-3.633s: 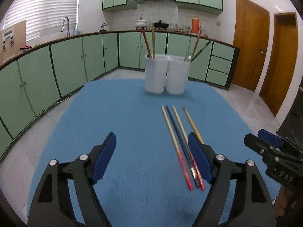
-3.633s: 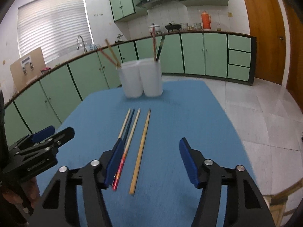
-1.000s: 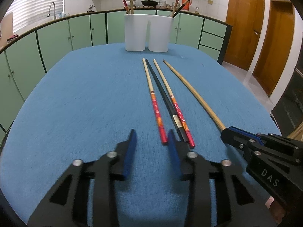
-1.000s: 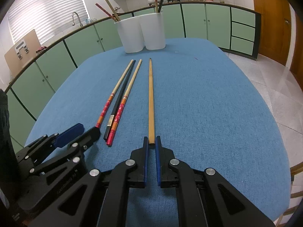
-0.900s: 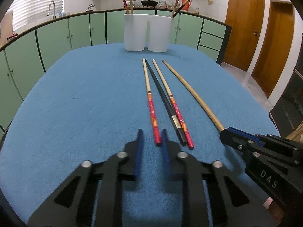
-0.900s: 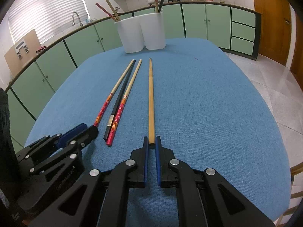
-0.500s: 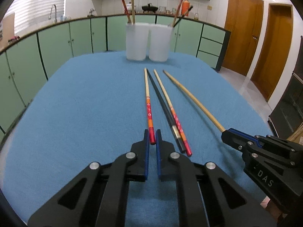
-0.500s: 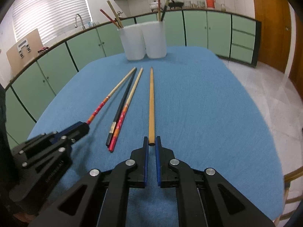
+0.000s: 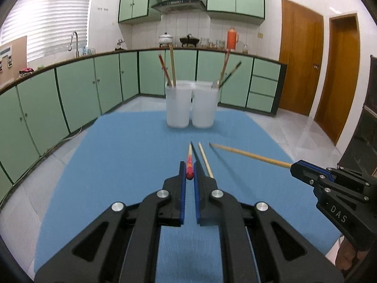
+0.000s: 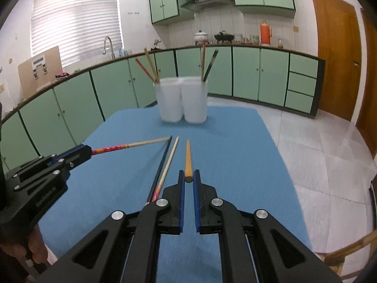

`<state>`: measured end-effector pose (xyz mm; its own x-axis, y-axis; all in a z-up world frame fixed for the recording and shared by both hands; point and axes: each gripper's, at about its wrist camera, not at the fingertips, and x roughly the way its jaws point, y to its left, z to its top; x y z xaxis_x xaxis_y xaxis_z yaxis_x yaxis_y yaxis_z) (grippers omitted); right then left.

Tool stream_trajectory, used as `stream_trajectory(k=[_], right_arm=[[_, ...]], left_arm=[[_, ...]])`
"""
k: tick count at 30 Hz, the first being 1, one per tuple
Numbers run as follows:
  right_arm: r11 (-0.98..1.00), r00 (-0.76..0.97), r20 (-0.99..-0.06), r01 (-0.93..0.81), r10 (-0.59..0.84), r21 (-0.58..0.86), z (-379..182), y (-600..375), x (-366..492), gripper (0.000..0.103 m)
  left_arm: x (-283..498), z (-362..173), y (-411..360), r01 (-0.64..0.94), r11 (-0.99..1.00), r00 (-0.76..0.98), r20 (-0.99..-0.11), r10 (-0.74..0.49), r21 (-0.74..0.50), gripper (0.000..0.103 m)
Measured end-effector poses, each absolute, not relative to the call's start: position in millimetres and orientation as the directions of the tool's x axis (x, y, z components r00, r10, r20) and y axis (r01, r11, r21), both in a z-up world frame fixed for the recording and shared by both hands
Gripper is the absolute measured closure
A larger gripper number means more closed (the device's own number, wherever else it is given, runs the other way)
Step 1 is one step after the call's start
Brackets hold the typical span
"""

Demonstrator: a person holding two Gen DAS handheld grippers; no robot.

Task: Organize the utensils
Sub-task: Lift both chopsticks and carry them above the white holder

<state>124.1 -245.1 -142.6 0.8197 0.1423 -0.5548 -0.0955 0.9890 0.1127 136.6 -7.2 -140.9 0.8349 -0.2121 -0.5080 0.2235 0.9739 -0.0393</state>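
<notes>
Two chopsticks are off the blue counter (image 9: 117, 153) now. Left wrist: left claw (image 9: 189, 176), open a second ago, grips the red-ended chopstick (image 9: 189, 162). Right wrist: right claw (image 10: 188, 179) still clamps the plain wooden chopstick (image 10: 187, 158), now raised; two others (image 10: 165, 162) lie below.

Left gripper (image 9: 189, 179) and right gripper (image 10: 188, 181): matte black plastic frames with triangular cut-outs, silver round screw heads at the pivots, blue ribbed pads lining the fingers (image 9: 182, 188). White lettering "DAS" marks one side plate.
</notes>
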Motion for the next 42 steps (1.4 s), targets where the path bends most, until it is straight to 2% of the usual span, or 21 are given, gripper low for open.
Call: stream_trajectory(k=[13, 25, 34, 42], right_arm=[[0.976, 0.81, -0.549, -0.13, 0.208, 0.176, -86, -270, 172, 0.096], [0.961, 0.782, -0.559, -0.246, 0.275, 0.127, -40, -265, 213, 0.096], [0.941, 0.765, -0.559, -0.325, 0.319, 0.093, -10, -262, 232, 0.097], [0.931, 0.783, -0.52, -0.356, 0.343, 0.078, 30, -262, 256, 0.097]], left_arm=[[179, -82, -15, 0.243, 0.968, 0.852, -0.462, -0.247, -0.068, 0.098], [218, -43, -12, 0.25, 0.965, 0.858, -0.442, -0.261, -0.084, 0.098], [226, -20, -12, 0.268, 0.96, 0.874, -0.399, -0.278, -0.082, 0.098], [249, 16, -14, 0.289, 0.954, 0.892, -0.338, -0.299, -0.083, 0.098]])
